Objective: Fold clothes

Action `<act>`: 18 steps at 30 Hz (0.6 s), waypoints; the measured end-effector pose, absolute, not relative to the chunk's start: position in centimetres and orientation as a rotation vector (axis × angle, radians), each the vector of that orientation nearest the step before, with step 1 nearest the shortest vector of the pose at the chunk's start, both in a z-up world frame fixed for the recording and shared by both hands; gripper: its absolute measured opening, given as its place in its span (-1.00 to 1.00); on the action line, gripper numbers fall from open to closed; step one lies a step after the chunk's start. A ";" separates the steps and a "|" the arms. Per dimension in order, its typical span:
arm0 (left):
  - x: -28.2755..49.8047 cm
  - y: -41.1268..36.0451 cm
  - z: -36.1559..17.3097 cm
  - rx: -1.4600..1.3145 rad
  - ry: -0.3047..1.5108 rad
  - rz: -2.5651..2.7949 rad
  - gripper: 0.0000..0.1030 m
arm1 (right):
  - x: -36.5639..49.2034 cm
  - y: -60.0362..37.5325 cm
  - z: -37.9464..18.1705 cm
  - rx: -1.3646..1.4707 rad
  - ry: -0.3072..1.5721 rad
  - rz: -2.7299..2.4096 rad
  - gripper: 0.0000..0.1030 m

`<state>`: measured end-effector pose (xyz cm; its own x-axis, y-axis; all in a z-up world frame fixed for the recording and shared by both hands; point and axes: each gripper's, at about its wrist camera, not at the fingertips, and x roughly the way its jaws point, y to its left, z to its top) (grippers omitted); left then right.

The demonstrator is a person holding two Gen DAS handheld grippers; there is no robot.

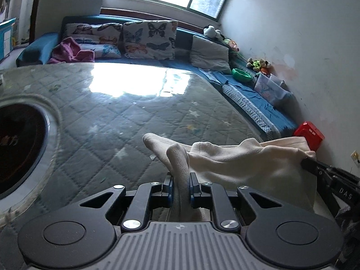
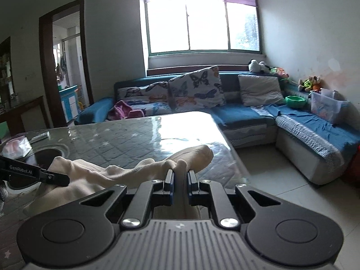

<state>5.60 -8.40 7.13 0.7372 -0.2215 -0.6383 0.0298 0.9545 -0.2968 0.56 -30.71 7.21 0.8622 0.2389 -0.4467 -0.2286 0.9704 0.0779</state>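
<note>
Your left gripper pinches a fold of the cream cloth at 6 o'clock, and your right gripper pinches its other end. The cloth hangs between them over the near table edge. Farther, at 12 o'clock, sits the blue sofa.

The garment is held up over the near edge of the table, stretched between the left gripper on one side and the right gripper on the other. A round inset is set into the table to the left. Behind the table, the sofa is ranged under the window, cushions propped on it.
</note>
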 end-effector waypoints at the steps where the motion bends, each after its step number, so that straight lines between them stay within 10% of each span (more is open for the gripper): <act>1: 5.9 -8.8 7.1 -0.267 0.730 -0.143 -0.72 | 0.7 -30.9 7.3 0.021 0.470 0.238 -0.81; 18: 8.4 -12.9 6.4 -0.191 0.753 -0.185 -0.72 | 2.5 -32.9 6.6 0.014 0.496 0.165 -0.81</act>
